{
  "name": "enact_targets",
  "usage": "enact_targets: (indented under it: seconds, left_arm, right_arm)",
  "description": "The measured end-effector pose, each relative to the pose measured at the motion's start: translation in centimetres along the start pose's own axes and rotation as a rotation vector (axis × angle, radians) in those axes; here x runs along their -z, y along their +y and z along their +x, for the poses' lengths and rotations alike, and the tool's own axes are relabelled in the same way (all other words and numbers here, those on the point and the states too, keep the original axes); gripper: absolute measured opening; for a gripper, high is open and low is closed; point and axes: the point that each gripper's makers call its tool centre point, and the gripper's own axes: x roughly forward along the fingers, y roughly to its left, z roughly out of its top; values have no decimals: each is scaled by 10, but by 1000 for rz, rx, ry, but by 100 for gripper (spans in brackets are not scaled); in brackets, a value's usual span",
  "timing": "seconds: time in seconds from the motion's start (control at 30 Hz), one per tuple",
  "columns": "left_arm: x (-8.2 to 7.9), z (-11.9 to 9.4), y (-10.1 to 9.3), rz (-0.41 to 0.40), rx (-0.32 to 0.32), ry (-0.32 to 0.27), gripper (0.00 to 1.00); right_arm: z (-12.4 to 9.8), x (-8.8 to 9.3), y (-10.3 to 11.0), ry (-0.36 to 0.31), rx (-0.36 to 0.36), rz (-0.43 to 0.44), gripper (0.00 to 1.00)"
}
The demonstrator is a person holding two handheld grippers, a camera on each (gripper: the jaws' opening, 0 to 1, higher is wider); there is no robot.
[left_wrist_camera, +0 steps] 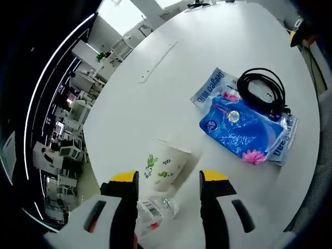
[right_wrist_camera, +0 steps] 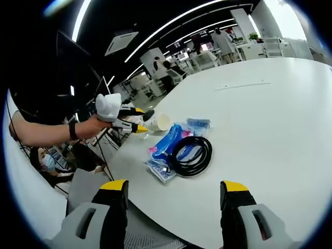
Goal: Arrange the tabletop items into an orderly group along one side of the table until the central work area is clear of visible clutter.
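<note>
2 grippers (left_wrist_camera: 169,179) (right_wrist_camera: 173,189), fingers apart, near cup (left_wrist_camera: 165,165).

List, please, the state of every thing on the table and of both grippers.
Paper cup: lying on its side, between the left gripper's jaws.
Plastic bottle: lying down, near the cup.
Black cable: coiled, resting on the tissue packs.
Tissue packs: flat, stacked.
Left gripper: open.
Right gripper: open, empty.

We note both grippers share one build: left gripper (left_wrist_camera: 168,181) and right gripper (right_wrist_camera: 174,189) have black jaws capped yellow on pale grey housings with dark slots. A black wristband (right_wrist_camera: 73,129) sits behind the left gripper.
</note>
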Motion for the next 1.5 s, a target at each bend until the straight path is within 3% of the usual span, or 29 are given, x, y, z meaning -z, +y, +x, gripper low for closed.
enact_targets:
  seconds: [0.73, 1.1, 1.33, 1.43, 1.5]
  left_arm:
    - [4, 39, -6, 209, 60, 169, 54]
    - [8, 59, -9, 251, 104, 233, 60]
    - [3, 67, -3, 242, 110, 240, 55]
    - [3, 69, -10, 228, 138, 230, 46]
    - [3, 68, -10, 229, 135, 227, 45]
  right_arm:
    - [-14, 14, -13, 10, 6, 40, 74]
    - [-16, 18, -14, 38, 4, 40, 74]
    - [-14, 19, -9, 60, -4, 26, 73]
    - [-14, 18, -7, 62, -6, 25, 73]
    - [-14, 18, -8, 63, -4, 21, 73]
